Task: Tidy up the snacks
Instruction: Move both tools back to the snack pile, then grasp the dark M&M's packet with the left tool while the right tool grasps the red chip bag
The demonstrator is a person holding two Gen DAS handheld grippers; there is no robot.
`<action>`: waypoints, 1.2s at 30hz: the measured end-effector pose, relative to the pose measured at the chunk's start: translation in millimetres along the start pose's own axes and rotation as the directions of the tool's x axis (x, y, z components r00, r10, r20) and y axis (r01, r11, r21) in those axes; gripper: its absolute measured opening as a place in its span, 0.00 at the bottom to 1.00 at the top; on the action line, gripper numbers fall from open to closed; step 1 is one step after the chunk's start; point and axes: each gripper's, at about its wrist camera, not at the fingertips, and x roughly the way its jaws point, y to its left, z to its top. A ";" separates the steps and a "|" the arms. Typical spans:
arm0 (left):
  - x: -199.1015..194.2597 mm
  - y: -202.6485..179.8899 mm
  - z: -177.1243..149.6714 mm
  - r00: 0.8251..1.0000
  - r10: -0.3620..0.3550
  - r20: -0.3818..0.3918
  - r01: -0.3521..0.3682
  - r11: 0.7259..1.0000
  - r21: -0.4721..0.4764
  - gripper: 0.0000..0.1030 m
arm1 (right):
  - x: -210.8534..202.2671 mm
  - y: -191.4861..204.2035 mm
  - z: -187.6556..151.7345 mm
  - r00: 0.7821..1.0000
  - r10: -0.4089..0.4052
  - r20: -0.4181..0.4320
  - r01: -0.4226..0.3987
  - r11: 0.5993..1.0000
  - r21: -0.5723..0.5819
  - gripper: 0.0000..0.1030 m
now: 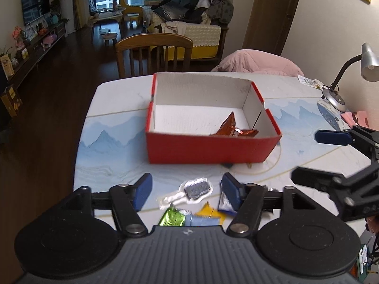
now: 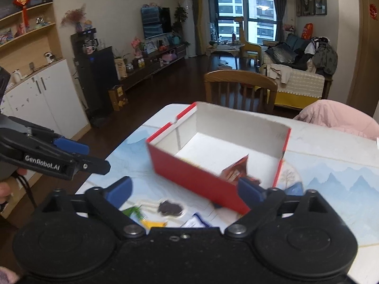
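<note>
Red box (image 1: 208, 149) mid-surface, orange snack packet (image 1: 231, 127) inside at 4 o'clock. Left gripper (image 1: 186, 190) and right gripper (image 2: 184, 190): jaws spread, empty. Loose snacks (image 1: 189, 213) at 6 o'clock. Next: pinch one.

Left gripper (image 1: 186, 190) and right gripper (image 2: 187, 189), both tilted downward side by side, jaws spread apart with nothing between the blue pads.

box (image 1: 208, 149) red, open-topped, mid table (image 1: 113, 123) | orange packet (image 1: 231, 127) inside box, near-right corner | left gripper (image 1: 186, 189) open, empty, in front of box | clear-wrapped dark snack (image 1: 197, 187) between fingers, on table | green packet (image 1: 171, 217), yellow packet (image 1: 208, 209) nearer than box | right gripper (image 1: 315, 158) right of box, open
</note>
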 end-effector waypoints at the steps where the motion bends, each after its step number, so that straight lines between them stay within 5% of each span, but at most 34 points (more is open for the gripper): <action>1: -3.2 2.2 -6.0 1.000 0.002 0.005 -0.002 1.000 -0.005 0.72 | -1.5 4.1 -5.3 1.000 -0.008 -0.005 0.008 1.000 0.004 1.00; 14: 0.2 38.6 -87.6 0.998 0.024 -0.060 -0.032 0.989 -0.145 0.78 | 24.7 31.6 -80.8 0.976 -0.096 -0.197 0.135 0.973 0.190 1.00; 27: 18.6 56.2 -128.0 0.985 0.106 -0.137 -0.134 0.967 -0.215 0.78 | 87.8 35.8 -114.5 0.925 -0.134 -0.355 0.286 0.862 0.419 0.99; 36: 27.4 52.3 -132.3 0.977 0.124 -0.176 -0.156 0.970 -0.184 0.78 | 109.2 42.1 -118.9 0.873 -0.211 -0.439 0.421 0.780 0.463 0.99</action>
